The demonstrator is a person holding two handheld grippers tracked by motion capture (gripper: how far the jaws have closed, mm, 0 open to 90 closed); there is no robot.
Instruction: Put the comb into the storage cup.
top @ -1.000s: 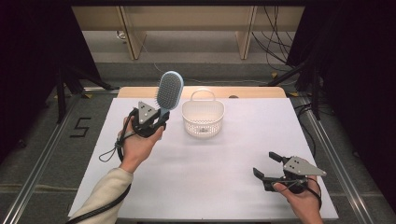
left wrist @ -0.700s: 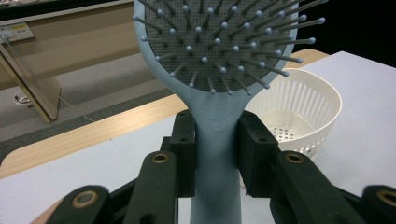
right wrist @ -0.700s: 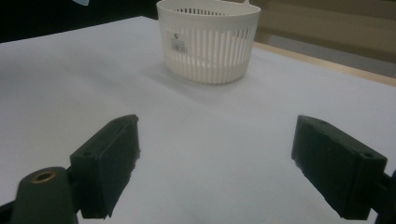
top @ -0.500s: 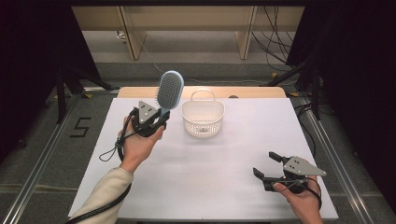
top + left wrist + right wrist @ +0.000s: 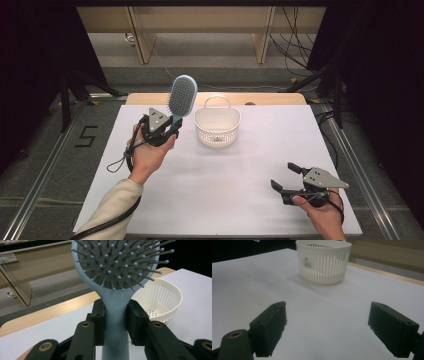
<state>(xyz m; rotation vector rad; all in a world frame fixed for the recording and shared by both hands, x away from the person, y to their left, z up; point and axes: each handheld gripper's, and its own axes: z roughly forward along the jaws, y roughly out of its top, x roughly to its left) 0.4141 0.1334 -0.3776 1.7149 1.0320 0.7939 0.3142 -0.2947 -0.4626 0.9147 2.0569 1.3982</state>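
The left hand-held gripper (image 5: 169,131), seen left of centre in the high view, is pinched on the handle of a pale blue hairbrush (image 5: 181,97); in the left gripper view the two black jaws are pressed against either side of the handle just below the neck, and the brush (image 5: 117,277) is held upright with its bristled face turned toward the camera. The brush head is raised above the tabletop (image 5: 240,180) and stands just to the left of a white slatted basket (image 5: 217,127), which sits in the upper middle of the white surface with its loop handle at the far rim. In the left gripper view the basket (image 5: 160,302) appears at the right, behind and below the brush head, its inside apparently empty. The right hand-held gripper (image 5: 292,182) is held at the lower right of the high view, well apart from the basket, with its jaws spread and nothing between them; in the right gripper view the basket (image 5: 323,261) is seen at the top centre across bare tabletop. The step in hand is judged to be the placing of the brush into the basket. It is best done by the brush being carried rightward until its head clears the near rim, then tipped and lowered inside before the grip is eased, since a brush this long may overhang the rim and tip a light basket; the free gripper could be brought up to steady the basket wall.
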